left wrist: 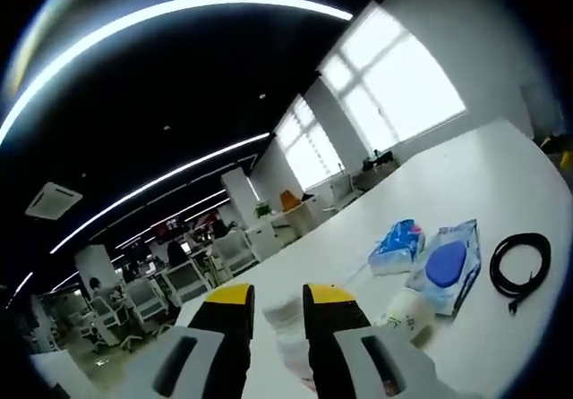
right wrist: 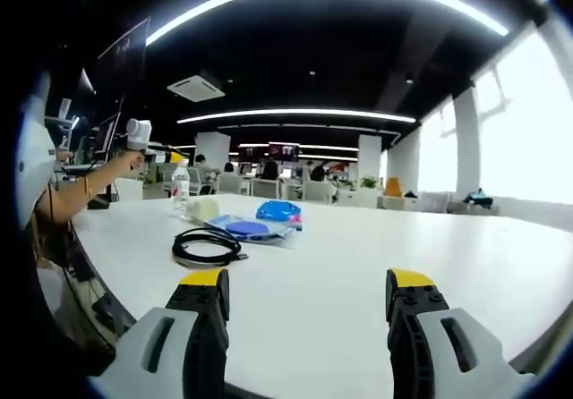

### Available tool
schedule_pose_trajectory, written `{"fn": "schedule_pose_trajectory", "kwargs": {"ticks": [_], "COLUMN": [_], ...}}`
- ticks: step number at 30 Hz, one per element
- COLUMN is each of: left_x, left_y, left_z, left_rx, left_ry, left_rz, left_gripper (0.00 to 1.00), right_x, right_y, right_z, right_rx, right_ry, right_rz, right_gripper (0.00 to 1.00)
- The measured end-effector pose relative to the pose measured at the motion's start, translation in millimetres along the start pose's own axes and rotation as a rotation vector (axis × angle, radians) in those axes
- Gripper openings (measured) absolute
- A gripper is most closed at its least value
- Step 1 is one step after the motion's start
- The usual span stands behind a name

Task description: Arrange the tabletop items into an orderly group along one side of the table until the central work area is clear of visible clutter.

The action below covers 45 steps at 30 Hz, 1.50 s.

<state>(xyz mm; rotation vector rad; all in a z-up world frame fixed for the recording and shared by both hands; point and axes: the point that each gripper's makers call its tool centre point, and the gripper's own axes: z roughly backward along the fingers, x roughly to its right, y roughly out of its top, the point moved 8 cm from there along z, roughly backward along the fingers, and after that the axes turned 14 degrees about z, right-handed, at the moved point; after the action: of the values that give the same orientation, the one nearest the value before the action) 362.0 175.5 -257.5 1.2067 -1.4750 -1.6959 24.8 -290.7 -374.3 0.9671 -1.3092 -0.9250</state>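
Observation:
My left gripper (left wrist: pixel 279 302) has its jaws close together around a clear plastic bottle (left wrist: pixel 288 332) that fills the gap. In the right gripper view a person's hand holds that gripper (right wrist: pixel 170 154) at the top of the upright bottle (right wrist: pixel 180 190). To its right lie a cream-coloured small container (left wrist: pixel 407 314), a wet-wipes pack with a blue lid (left wrist: pixel 446 269), a blue tissue pack (left wrist: pixel 398 245) and a coiled black cable (left wrist: pixel 519 260). My right gripper (right wrist: pixel 307 302) is open over the bare white table (right wrist: pixel 376 247), well short of the cable (right wrist: pixel 208 245), wipes (right wrist: pixel 246 229) and tissue pack (right wrist: pixel 279 210).
The long white table (left wrist: pixel 466 175) runs toward bright windows. Office desks, chairs and people fill the room beyond it. A person's arm (right wrist: pixel 85 189) and body are at the table's left edge in the right gripper view.

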Motion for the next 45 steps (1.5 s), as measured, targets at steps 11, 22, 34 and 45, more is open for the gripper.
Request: {"fn": "schedule_pose_trajectory", "kwargs": {"ticks": [11, 22, 34, 45], "left_x": [25.7, 49.7, 63.9, 90.4], "left_y": [11.8, 17.1, 17.7, 11.9], "left_z": [6.0, 5.0, 4.5, 6.6], "left_rx": [-0.039, -0.09, -0.124, -0.173], "left_ry": [-0.056, -0.169, -0.223, -0.332], "left_rz": [-0.186, -0.273, -0.334, -0.451], "left_gripper": [0.22, 0.26, 0.27, 0.29], "right_x": [-0.2, 0.9, 2.0, 0.7], "right_y": [1.8, -1.8, -4.5, -5.7], "right_z": [4.8, 10.3, 13.6, 15.5], "right_rx": [0.007, 0.008, 0.01, 0.015], "right_ry": [0.005, 0.007, 0.002, 0.006], "right_rz": [0.001, -0.013, -0.025, -0.031], "right_gripper": [0.68, 0.68, 0.68, 0.69]}}
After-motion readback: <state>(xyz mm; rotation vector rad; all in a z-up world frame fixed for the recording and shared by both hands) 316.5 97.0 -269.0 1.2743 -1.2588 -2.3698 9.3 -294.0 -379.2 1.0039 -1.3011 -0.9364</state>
